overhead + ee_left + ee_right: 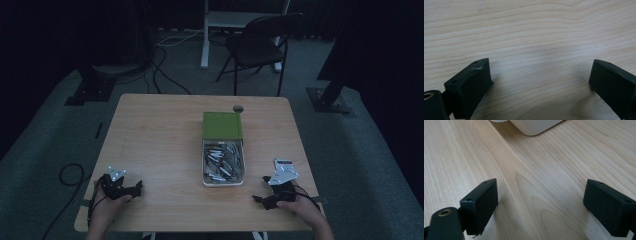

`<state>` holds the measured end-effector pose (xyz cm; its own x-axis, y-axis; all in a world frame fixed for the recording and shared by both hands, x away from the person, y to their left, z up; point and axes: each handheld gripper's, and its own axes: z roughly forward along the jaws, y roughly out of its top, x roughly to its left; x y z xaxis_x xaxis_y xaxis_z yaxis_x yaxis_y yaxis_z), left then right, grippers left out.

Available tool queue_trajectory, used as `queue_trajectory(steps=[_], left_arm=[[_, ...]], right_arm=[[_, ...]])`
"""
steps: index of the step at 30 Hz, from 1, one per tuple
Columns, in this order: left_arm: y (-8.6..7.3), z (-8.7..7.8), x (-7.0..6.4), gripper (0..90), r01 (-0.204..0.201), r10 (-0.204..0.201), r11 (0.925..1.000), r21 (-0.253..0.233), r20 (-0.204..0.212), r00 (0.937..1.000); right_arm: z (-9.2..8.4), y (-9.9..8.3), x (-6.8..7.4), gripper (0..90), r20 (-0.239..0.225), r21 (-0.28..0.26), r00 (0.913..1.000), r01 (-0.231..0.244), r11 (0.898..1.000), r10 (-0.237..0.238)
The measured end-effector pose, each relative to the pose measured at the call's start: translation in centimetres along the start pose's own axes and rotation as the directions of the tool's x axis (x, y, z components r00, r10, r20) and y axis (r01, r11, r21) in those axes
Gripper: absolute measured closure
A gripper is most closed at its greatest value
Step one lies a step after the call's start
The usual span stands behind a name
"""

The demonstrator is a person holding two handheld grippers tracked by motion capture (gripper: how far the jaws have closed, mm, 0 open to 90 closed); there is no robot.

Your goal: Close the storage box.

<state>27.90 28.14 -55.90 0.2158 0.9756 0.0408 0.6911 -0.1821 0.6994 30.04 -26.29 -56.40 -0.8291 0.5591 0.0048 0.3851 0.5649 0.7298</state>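
Left gripper [131, 189] and right gripper [261, 190] apparently rest low, jaws wide.

We see a table [165, 130] of pale wood, smooth and matt, with fine wavy grain running across it. The left gripper [540, 75] has jaws of matt black plastic with slightly rough edges, and the right gripper [540, 195] looks the same, with a brass-coloured metal insert near its base. The white tray [223, 183] seems smooth plastic, its contents glinting like metal. Its green lid [222, 125] looks matt. Each gripper carries a grey plate with a dull metallic sheen.
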Motion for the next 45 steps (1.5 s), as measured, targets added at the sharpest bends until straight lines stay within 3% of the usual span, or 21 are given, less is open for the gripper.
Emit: queue_trajectory(steps=[2,7,15,22,27,33,38,45], left_arm=[[0.0,-0.1,-0.4,4.8,-0.032,0.032,0.9993,-0.018,0.025,0.9992],[0.6,-0.4,-1.6,4.8,-0.066,0.070,0.9964,-0.052,0.075,0.9947],[1.3,-0.8,-4.0,4.8,-0.127,0.137,0.9889,-0.078,0.144,0.9801],[2.3,-1.0,-6.4,4.8,-0.151,0.176,0.9806,-0.125,0.223,0.9588],[3.0,-0.9,-7.8,4.8,-0.170,0.206,0.9731,-0.156,0.256,0.9444],[3.7,-0.8,-8.9,4.8,-0.187,0.237,0.9625,-0.197,0.272,0.9328],[4.4,-0.8,-10.0,4.8,-0.214,0.271,0.9530,-0.215,0.290,0.9178],[5.1,-0.4,-11.8,4.8,-0.236,0.306,0.9431,-0.234,0.332,0.8921]], right_arm=[[0.0,0.1,0.0,12.2,0.002,-0.008,1.0000,-0.005,1.000,0.005],[-0.5,0.7,0.0,12.2,0.019,-0.051,0.9979,-0.061,0.997,0.062],[-1.1,1.3,0.0,12.2,0.037,-0.094,0.9968,-0.067,0.993,0.071],[-1.4,1.8,-0.1,12.2,0.052,-0.117,0.9959,-0.068,0.991,0.075],[-1.5,2.3,0.0,12.2,0.056,-0.136,0.9953,-0.070,0.988,0.079],[-1.8,2.8,0.0,12.2,0.058,-0.160,0.9944,-0.078,0.984,0.088],[-1.7,3.2,0.1,12.2,0.060,-0.188,0.9931,-0.087,0.978,0.100],[-1.7,4.1,0.3,12.2,0.051,-0.210,0.9942,-0.082,0.974,0.095]])
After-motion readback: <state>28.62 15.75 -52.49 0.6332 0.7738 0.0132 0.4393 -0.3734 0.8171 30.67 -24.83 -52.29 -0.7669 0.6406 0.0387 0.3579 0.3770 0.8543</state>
